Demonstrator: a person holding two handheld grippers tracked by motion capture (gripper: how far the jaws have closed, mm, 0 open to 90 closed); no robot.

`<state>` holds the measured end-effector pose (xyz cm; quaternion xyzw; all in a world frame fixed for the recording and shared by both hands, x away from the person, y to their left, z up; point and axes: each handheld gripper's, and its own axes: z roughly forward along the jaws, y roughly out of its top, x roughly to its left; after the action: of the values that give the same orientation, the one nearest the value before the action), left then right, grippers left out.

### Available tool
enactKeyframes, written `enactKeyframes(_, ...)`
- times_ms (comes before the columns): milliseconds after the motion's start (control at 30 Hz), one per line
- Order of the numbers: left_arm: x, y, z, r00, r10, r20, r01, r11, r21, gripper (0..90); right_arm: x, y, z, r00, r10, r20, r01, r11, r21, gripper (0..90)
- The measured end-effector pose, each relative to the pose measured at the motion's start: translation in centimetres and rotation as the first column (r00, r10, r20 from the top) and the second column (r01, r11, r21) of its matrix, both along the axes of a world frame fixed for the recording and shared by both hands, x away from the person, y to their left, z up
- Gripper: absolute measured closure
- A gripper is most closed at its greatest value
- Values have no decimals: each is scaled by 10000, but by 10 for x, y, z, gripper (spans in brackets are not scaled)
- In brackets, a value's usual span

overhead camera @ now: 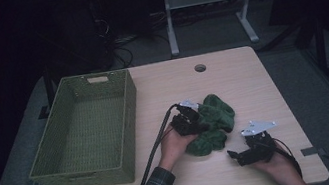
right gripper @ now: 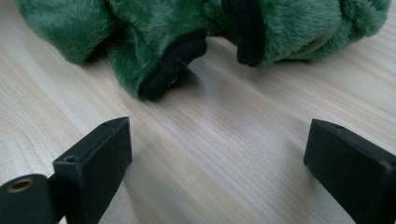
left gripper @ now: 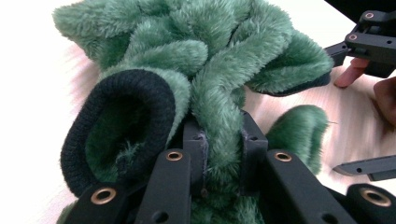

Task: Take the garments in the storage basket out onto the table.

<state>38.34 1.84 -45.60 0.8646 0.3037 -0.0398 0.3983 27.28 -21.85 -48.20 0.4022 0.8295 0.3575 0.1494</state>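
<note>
**Left jaws pinch the fleece, right jaws wide on bare wood**

Between the left gripper's (left gripper: 223,140) jaws sits a fold of the green fleece garment (overhead camera: 210,123): its own view has the two black pads pressed into the pile from either side, narrowly spaced, with a black ribbed cuff (left gripper: 123,123) gaping just beside the jaw on that view's left. The garment lies crumpled on the desk (overhead camera: 235,75) ahead of both hands, near the middle.

The right gripper (right gripper: 217,154) rests just short of the garment, its jaws spread wide and holding nothing; bare wood shows between them, and two black-edged hems (right gripper: 175,65) lie ahead, apart from the pads.

Beyond the left jaws, toward the far edge, the desk is open up to a round cable hole (overhead camera: 200,68). To the left gripper's outer side stands a green woven basket (overhead camera: 127,124), its near wall close to the forearm; the desk's near edge runs just behind the right hand (overhead camera: 278,164).
</note>
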Motion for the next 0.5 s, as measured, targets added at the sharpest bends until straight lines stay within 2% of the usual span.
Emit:
enactKeyframes(33, 0, 0, 0, 10000, -32, 42, 32, 10000, 22, 730, 0, 0, 0, 10000, -1, 1, 1, 10000, -2, 72)
enactKeyframes(67, -1, 1, 3, 9998, -27, 221, 28, 10000, -46, 681, 0, 0, 0, 10000, -1, 2, 1, 10000, -1, 72)
enactKeyframes(100, -1, 1, 3, 9998, -27, 221, 28, 10000, -46, 613, 0, 0, 0, 10000, -1, 2, 1, 10000, -1, 72)
enactKeyframes(233, -8, 12, 20, 9974, -241, 678, 267, 9989, -389, 467, 0, 0, 0, 10000, -8, -8, 8, 10000, 17, 72)
enactKeyframes(300, -10, 14, 23, 9965, -301, 785, 335, 9985, -425, 421, 0, 0, 0, 10000, 0, 0, 0, 10000, -3, 72)
enactKeyframes(333, -15, 19, 30, 9932, -505, 1050, 544, 9979, -344, 398, 0, 0, 0, 10000, -10, -16, 10, 10000, 17, 73)
enactKeyframes(367, -19, 22, 32, 9929, -425, 1113, 474, 9980, -425, 387, 0, 0, 0, 10000, -17, -15, 17, 10000, 18, 73)
enactKeyframes(500, -35, 37, 40, 9902, -309, 1364, 404, 9969, -676, 407, 0, 0, 0, 10000, -46, 8, 46, 10000, 1, 73)
